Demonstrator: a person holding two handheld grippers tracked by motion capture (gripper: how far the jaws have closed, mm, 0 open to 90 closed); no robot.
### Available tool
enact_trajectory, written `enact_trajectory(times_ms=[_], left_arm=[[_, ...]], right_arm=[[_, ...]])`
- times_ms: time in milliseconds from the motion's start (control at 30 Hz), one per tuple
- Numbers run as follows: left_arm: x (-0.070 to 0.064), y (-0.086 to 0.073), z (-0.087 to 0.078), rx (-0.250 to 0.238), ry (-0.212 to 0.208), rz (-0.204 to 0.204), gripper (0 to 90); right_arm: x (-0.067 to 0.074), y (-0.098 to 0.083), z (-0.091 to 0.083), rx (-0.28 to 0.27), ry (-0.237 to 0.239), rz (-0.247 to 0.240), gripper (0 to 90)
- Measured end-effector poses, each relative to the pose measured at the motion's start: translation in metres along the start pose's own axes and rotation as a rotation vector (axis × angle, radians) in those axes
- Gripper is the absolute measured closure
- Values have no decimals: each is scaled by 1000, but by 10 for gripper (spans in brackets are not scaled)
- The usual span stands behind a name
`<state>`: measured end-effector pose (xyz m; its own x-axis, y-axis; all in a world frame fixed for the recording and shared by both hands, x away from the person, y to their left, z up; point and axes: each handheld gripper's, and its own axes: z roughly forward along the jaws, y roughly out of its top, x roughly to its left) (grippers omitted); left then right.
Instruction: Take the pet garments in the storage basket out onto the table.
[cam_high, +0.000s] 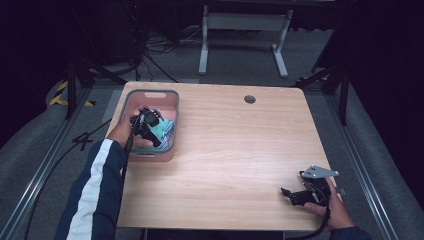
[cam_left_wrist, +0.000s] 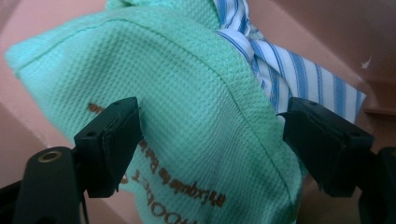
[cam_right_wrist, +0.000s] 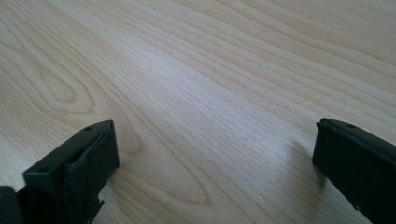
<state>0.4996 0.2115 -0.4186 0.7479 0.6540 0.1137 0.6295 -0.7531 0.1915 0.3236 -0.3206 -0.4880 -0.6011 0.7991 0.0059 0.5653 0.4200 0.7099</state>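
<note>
A pink bin (cam_high: 170, 100) with a grey rim stands at the table's left rear. Inside it lies a mint green cloth (cam_high: 161, 131) with brown lettering (cam_left_wrist: 187, 93), and beside that a blue and white striped cloth (cam_left_wrist: 299, 79). My left gripper (cam_high: 152, 132) reaches down into the bin. In the left gripper view its jaws are spread wide on either side of the green cloth (cam_left_wrist: 210, 140), open. My right gripper (cam_high: 289, 194) rests low over the wooden tabletop (cam_right_wrist: 196, 93) near the front right corner, open with nothing between its jaws.
A round cable hole (cam_high: 249, 99) sits in the table near its back edge. The wooden table (cam_high: 240, 145) stretches between the bin and my right gripper. Beyond the table stand a white desk frame (cam_high: 245, 30) and cables on a grey floor.
</note>
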Motion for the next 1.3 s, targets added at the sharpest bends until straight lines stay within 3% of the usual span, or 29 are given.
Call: enact_trajectory(times_ms=[267,367,533,633,733,767,833,900,1000,1067,1167,1200,1233,1300], left_arm=[[3,6,13,44,-24,-10,211],[5,5,14,48,-62,-10,280],[9,4,13,48,-141,-22,471],[12,2,12,32,-152,-33,594],[13,1,10,35,-100,-34,725],[13,1,10,29,-68,-38,734],[14,-1,7,19,-44,-61,749],[14,-1,1,2,-17,-53,755],[13,-2,-11,-49,5,-57,762],[13,-2,-17,-64,-5,-57,764],[11,-6,-29,-134,5,-71,765],[10,-9,-38,-184,51,-75,769],[9,-12,-44,-222,55,-83,769],[8,-15,-48,-250,62,-85,770]], right_arm=[[0,0,0,0,-1,-1,6],[0,0,0,0,0,0,5],[0,0,0,1,0,-1,5],[0,0,0,0,0,0,5],[0,0,0,0,0,0,5],[0,0,0,1,-1,-2,6],[0,0,0,0,0,0,5],[0,0,0,0,0,0,6],[0,0,0,0,0,0,6],[0,0,0,0,0,0,5],[0,0,0,0,0,0,5],[0,0,0,0,0,0,5],[0,0,0,0,0,0,5],[0,0,0,0,0,0,5]])
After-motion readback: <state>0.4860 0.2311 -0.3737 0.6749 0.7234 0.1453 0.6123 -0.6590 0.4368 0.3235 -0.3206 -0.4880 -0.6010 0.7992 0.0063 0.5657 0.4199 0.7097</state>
